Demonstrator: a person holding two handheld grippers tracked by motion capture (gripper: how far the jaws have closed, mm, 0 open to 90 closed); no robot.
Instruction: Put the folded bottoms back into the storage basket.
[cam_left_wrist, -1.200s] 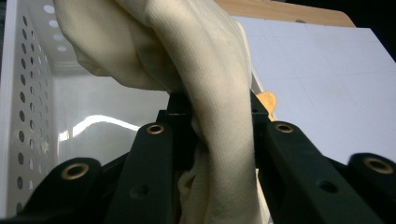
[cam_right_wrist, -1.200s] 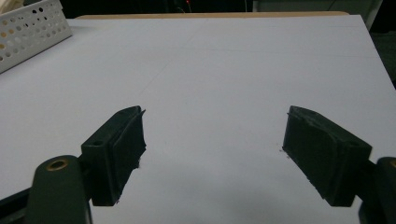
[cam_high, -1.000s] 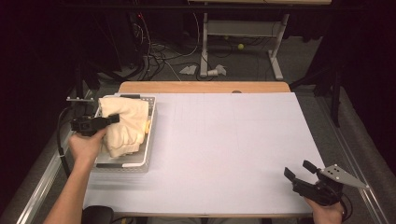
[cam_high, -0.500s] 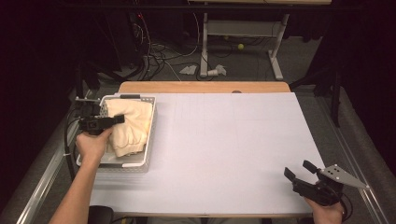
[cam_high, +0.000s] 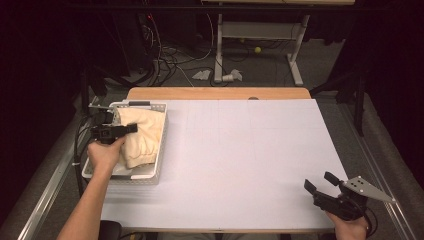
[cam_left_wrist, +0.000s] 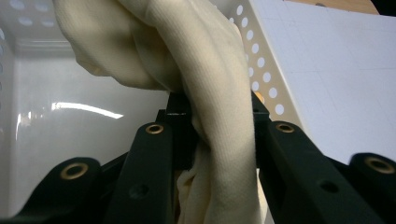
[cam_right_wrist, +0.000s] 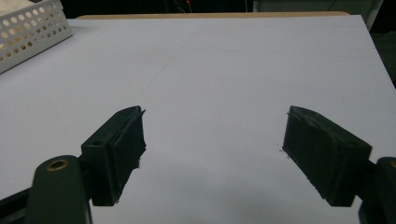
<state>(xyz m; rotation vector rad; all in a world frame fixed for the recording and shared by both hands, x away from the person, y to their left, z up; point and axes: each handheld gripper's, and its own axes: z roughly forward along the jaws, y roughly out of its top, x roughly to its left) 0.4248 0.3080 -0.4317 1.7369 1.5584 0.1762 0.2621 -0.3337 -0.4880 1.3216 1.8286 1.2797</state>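
White perforated basket (cam_high: 157, 150) at counter's (cam_high: 240, 150) left edge contains cream cloth (cam_high: 142, 137). Left tongs (cam_high: 131, 128) clamped on the cloth. Right tongs (cam_high: 320, 182) spread wide, empty, near counter's front right corner.

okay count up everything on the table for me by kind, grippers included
Baskets: 1, white with holes
Cloths: 1, cream, lying in the basket, pinched by the left gripper
Grippers: 2, the right gripper open over the bare table
Total: 4
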